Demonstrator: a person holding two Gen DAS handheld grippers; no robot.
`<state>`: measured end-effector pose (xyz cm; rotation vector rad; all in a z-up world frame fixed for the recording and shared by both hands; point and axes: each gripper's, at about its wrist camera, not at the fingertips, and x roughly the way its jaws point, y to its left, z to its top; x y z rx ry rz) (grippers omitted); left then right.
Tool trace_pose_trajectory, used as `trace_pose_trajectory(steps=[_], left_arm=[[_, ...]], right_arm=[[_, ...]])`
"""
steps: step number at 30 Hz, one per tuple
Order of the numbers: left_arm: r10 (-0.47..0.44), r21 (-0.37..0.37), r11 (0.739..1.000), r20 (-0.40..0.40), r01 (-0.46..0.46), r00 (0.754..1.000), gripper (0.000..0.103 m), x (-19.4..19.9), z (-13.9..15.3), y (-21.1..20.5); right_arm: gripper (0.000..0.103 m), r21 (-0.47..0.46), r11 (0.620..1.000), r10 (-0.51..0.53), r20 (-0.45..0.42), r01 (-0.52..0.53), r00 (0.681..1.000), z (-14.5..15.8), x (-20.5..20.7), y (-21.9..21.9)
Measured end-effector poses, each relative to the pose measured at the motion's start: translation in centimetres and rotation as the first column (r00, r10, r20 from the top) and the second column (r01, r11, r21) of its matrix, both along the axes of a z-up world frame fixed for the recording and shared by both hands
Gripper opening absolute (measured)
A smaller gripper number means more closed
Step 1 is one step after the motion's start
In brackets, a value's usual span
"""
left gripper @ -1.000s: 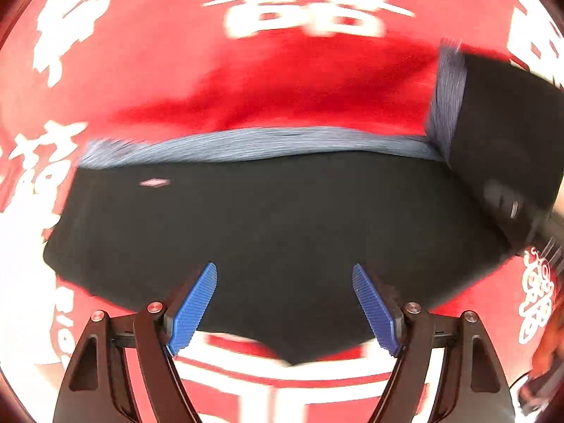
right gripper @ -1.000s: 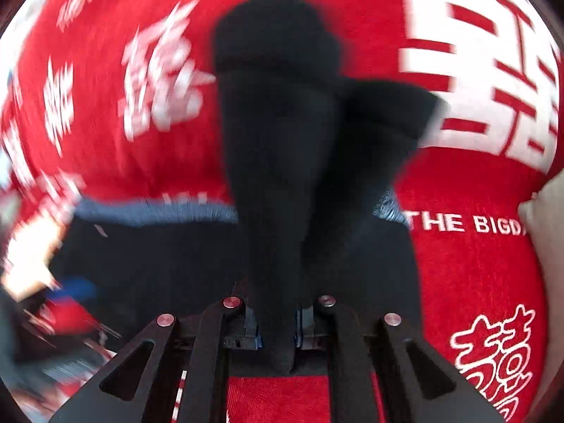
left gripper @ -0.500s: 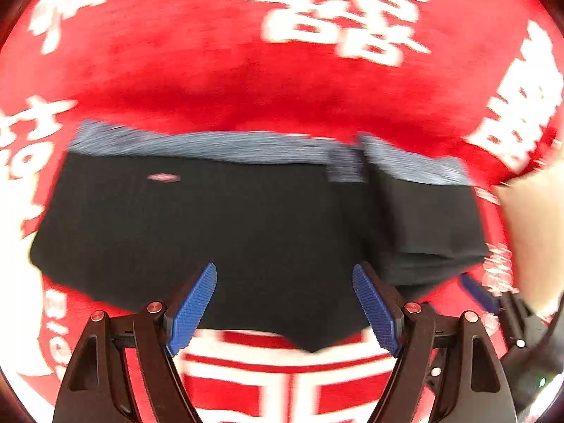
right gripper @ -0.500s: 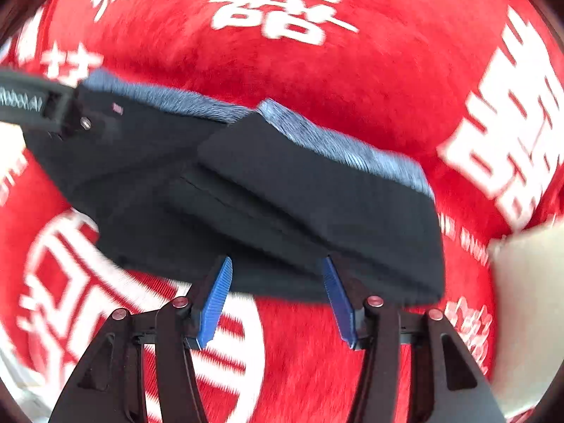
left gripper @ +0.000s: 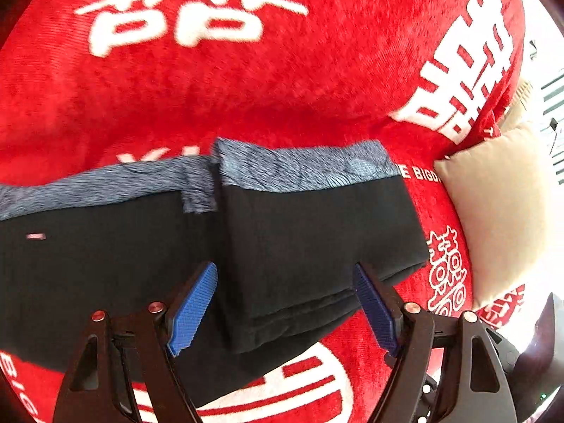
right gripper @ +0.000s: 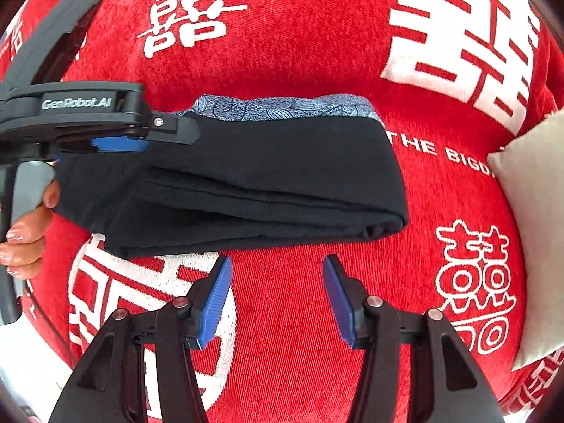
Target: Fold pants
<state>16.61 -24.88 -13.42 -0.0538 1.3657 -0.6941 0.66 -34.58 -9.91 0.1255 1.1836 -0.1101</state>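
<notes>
Black pants (left gripper: 299,239) with a blue-grey waistband (left gripper: 303,167) lie on a red cloth. Their right part is folded over the rest, making a stacked layer (right gripper: 282,176) with its folded edge at the right. My left gripper (left gripper: 285,306) is open and empty, its blue pads on either side of the folded layer's near edge. It also shows from the side in the right wrist view (right gripper: 116,134), over the pants' left part. My right gripper (right gripper: 278,299) is open and empty, over bare red cloth just in front of the pants.
The red cloth (right gripper: 317,35) with white characters covers the whole surface. A beige cushion (left gripper: 500,211) lies to the right of the pants, also seen in the right wrist view (right gripper: 535,211). A hand (right gripper: 24,239) holds the left gripper's handle.
My right gripper carried the pants' leg end over the rest, let go, opened and drew back. My left gripper stayed open and shifted right toward the folded layer.
</notes>
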Motion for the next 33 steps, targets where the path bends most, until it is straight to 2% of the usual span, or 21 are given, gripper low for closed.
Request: trace_pose_trajectory(steps=[1,3,4,6,10,12,14,16,22,28,33], left_arm=[[-0.017,0.014,1.000,-0.022,0.018,1.000,0.062,0.1,-0.5,-0.3],[-0.031,0.063,0.997,-0.042,0.034,0.999,0.036,0.2,-1.5,-0.6],[-0.035,0.069,0.997,-0.052,0.039,0.998,0.005,0.3,-1.9,-0.5],[-0.009,0.026,1.000,-0.083,0.012,0.996,0.006,0.4,-1.7,0.2],[-0.036,0.023,0.999,-0.033,0.037,0.999,0.006,-1.0,0.3,0.5],[-0.046,0.050,0.998,-0.035,0.047,0.998,0.006,-1.9,-0.3,0.9],[-0.027,0.077,0.996,-0.074,0.033,0.997,0.006,-2.6,-2.3,1.5],[-0.007,0.058,0.998,-0.067,0.011,0.998,0.006,-3.0,-3.2,2.0],[-0.004,0.054,0.999,-0.046,0.007,0.999,0.006,-3.6,-2.7,2.5],[0.013,0.092,0.996,-0.013,-0.011,1.000,0.006,-3.8,-1.6,2.2],[0.036,0.129,0.991,0.004,-0.036,0.999,0.006,-3.8,-0.6,2.1]], right_arm=[[0.055,0.009,1.000,-0.006,0.001,0.006,1.000,0.0,0.0,-0.2],[0.052,0.030,0.999,-0.018,-0.002,0.018,1.000,-0.2,-0.1,-0.7],[0.049,0.038,0.999,-0.022,-0.004,0.023,1.000,-0.3,-0.1,-0.9],[0.044,0.066,0.997,-0.036,-0.012,0.037,0.999,-0.4,-0.2,-1.5],[0.043,0.082,0.994,-0.065,-0.017,0.067,0.998,-0.2,-0.6,-2.6],[0.043,0.077,0.994,-0.075,-0.019,0.076,0.997,0.1,-0.8,-3.2],[0.043,0.077,0.993,-0.084,-0.032,0.086,0.996,-0.1,-1.1,-3.7],[0.043,0.080,0.993,-0.087,-0.049,0.091,0.995,-0.5,-1.2,-4.1],[0.043,0.101,0.989,-0.100,-0.041,0.103,0.994,-0.6,-0.8,-5.8],[0.043,0.148,0.975,-0.172,0.022,0.167,0.985,0.1,4.6,-10.6],[0.041,0.178,0.961,-0.219,0.029,0.210,0.975,-1.1,10.6,-13.7]])
